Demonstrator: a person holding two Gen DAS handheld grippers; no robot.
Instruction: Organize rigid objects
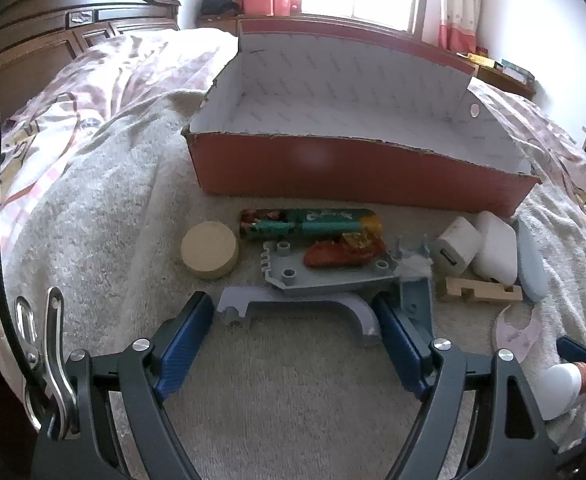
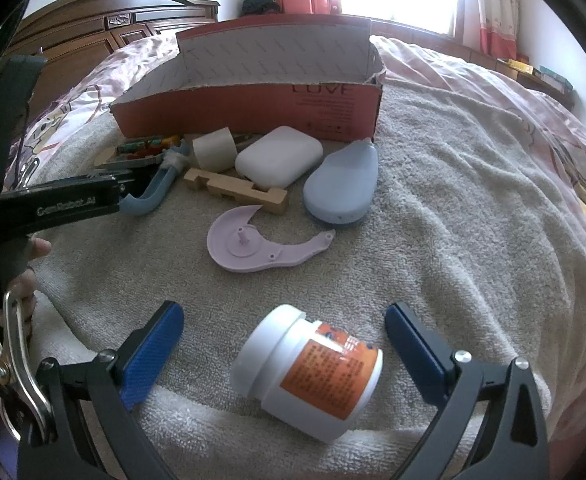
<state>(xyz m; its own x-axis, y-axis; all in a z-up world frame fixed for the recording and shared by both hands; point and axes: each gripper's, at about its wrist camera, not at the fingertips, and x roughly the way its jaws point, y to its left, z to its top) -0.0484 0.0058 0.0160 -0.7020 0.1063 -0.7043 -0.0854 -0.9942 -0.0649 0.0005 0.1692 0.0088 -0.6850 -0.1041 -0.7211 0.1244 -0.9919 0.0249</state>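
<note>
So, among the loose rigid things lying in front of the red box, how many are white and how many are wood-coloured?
White: 3 (charger plug, rounded case, bottle with orange label)
Wood-coloured: 2 (round disc, notched block)
Total: 5

One red box [image 1: 357, 176], one white jar [image 2: 309, 368], two white cases [image 1: 493, 252], one wooden disc [image 1: 210, 255], one wooden block [image 2: 235, 192]
</note>
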